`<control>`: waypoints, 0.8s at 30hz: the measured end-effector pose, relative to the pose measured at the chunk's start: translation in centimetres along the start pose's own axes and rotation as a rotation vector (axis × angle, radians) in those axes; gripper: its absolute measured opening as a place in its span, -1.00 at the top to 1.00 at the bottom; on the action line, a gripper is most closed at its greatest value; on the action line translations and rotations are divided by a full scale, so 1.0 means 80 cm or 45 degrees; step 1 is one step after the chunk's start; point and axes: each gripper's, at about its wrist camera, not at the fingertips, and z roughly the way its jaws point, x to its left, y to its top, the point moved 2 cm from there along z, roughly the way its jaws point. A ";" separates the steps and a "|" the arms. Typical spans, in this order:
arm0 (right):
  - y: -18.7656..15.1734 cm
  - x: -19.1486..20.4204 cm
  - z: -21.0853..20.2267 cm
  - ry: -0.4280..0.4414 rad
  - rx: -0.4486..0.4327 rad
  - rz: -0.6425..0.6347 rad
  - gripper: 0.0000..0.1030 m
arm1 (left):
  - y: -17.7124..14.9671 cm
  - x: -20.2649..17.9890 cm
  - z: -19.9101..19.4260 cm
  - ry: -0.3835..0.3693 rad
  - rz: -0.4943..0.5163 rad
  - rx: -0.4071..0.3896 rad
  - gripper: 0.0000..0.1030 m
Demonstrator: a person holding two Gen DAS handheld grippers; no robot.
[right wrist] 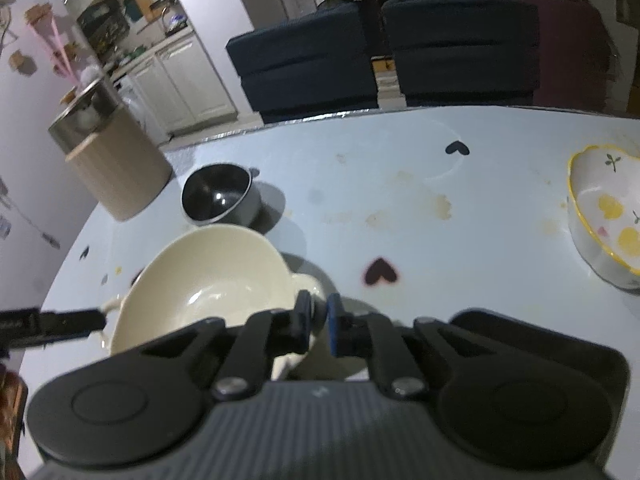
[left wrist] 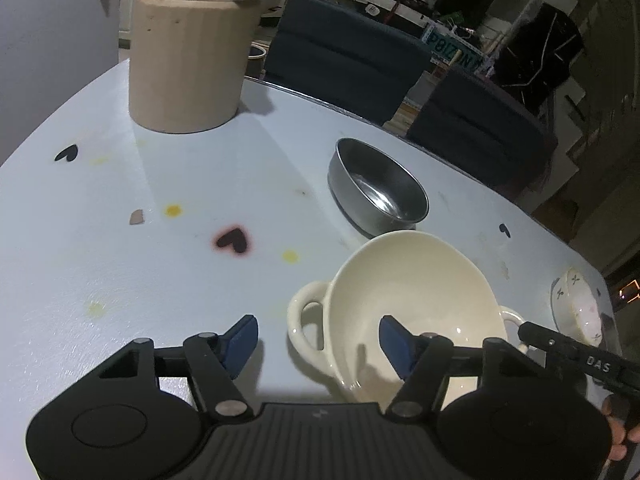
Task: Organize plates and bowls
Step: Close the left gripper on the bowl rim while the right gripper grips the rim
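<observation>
My left gripper (left wrist: 318,340) stands spread over the near left side of the cream bowl (left wrist: 408,304): one blue pad (left wrist: 396,344) hangs inside the bowl, the other outside it over the pale table (left wrist: 120,264), with the bowl's left loop handle (left wrist: 304,320) and rim between them. Neither pad presses on the bowl. My right gripper (right wrist: 317,318) is pressed nearly together on the bowl's right handle (right wrist: 310,284), its blue pads (right wrist: 334,322) pinching the loop from both sides. The cream bowl looks tilted, and I cannot tell whether its base rests on the table.

Just beyond it, on the far side, sits a steel bowl (left wrist: 378,188), upright and apart from the cream one. Further off to the left stands a tall beige canister (left wrist: 188,60) with a metal top. Well to the right, near the table's edge, lies a flowered bowl with a yellow rim (right wrist: 604,216), upright and alone. The tabletop carries dark heart marks (right wrist: 380,272) and yellowish stains. Two dark blue chairs (right wrist: 384,48) stand past the far edge of the table
</observation>
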 end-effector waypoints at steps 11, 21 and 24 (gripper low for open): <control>-0.004 0.014 0.020 0.015 0.072 -0.074 0.11 | 0.001 -0.003 0.022 0.047 0.034 0.051 0.23; -0.001 0.013 0.043 -0.016 0.128 -0.011 0.36 | 0.002 -0.001 0.033 0.043 0.045 0.081 0.41; -0.001 0.013 0.046 0.000 0.126 -0.019 0.40 | 0.002 -0.001 0.035 0.041 0.042 0.083 0.41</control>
